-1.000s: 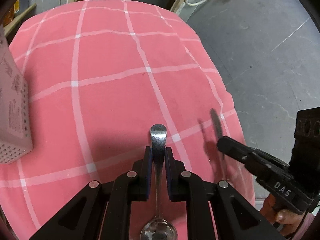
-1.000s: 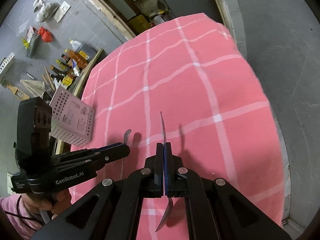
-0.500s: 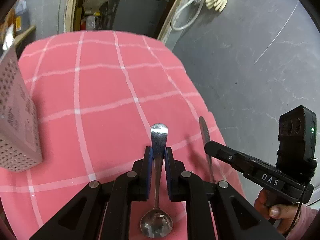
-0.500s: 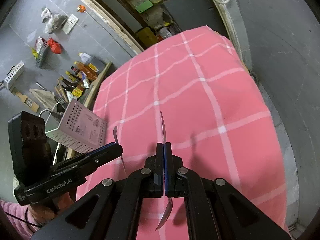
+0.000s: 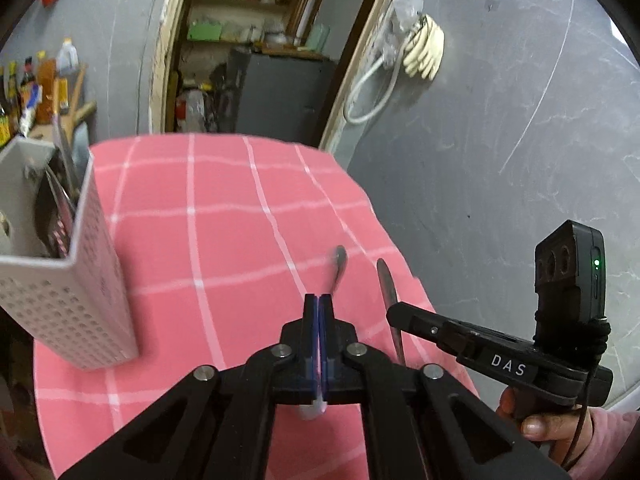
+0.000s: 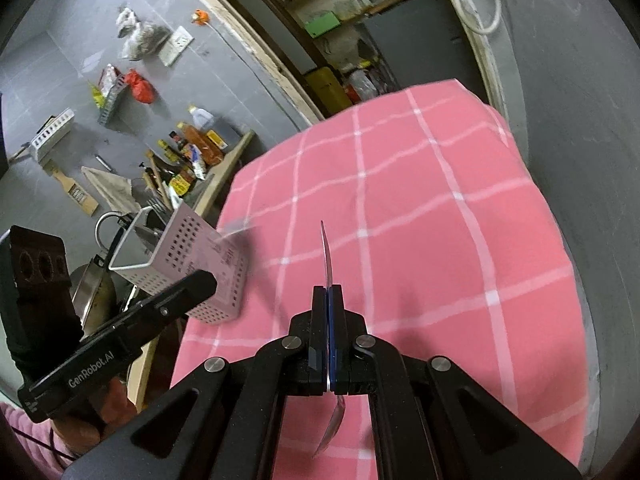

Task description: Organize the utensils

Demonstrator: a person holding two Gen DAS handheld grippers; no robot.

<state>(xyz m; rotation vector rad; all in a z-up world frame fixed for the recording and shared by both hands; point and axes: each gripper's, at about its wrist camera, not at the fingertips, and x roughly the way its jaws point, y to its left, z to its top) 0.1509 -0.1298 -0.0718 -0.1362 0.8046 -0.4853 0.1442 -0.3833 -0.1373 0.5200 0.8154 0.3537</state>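
Left claw (image 5: 319, 304) clamped on spoon (image 5: 338, 266), right claw (image 6: 327, 294) clamped on second spoon (image 6: 327, 256), caddy (image 5: 76, 280) left of both

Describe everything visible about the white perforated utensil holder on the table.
The white perforated utensil holder is a tall box, plastic or coated metal by its look, its walls covered in rows of small holes, with a printed label on one face. It stands upright near the left edge of the pink checked tablecloth, open at the top. Metal utensils already stand inside, handles poking above the rim. Neither claw touches it.
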